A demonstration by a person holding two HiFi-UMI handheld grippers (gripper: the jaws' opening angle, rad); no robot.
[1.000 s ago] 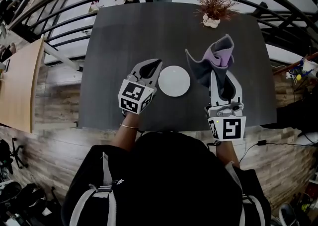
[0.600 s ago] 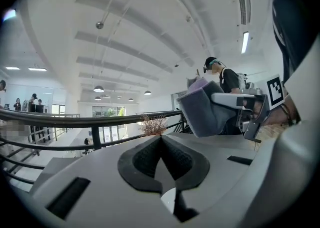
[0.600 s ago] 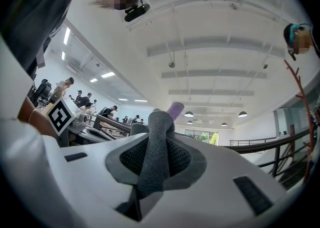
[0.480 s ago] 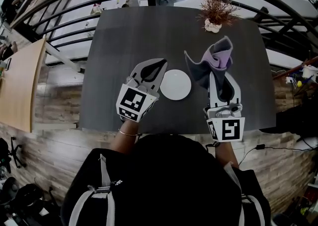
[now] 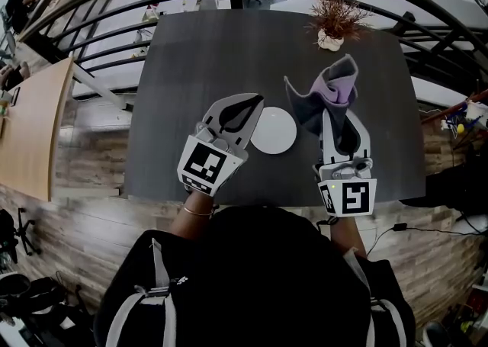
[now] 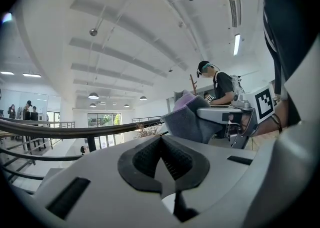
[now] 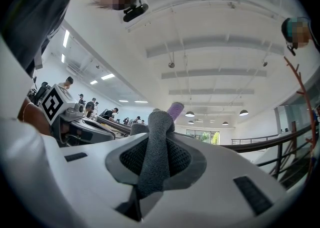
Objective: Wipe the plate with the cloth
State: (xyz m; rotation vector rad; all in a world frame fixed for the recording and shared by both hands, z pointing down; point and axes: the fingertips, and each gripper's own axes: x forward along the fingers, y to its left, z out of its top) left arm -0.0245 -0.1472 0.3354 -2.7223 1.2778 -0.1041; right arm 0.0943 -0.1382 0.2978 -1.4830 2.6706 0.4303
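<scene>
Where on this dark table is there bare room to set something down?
The dark grey table is bare across its far half, from the left edge to the dried plant in its white pot. The near middle is crowded: round white plate between the left tool and the grey-and-purple cloth held by the right tool.

Left gripper (image 5: pixel 256 101) hides left rim of plate (image 5: pixel 277 131); right gripper (image 5: pixel 341 120) hides lower end of cloth (image 5: pixel 329 92).
</scene>
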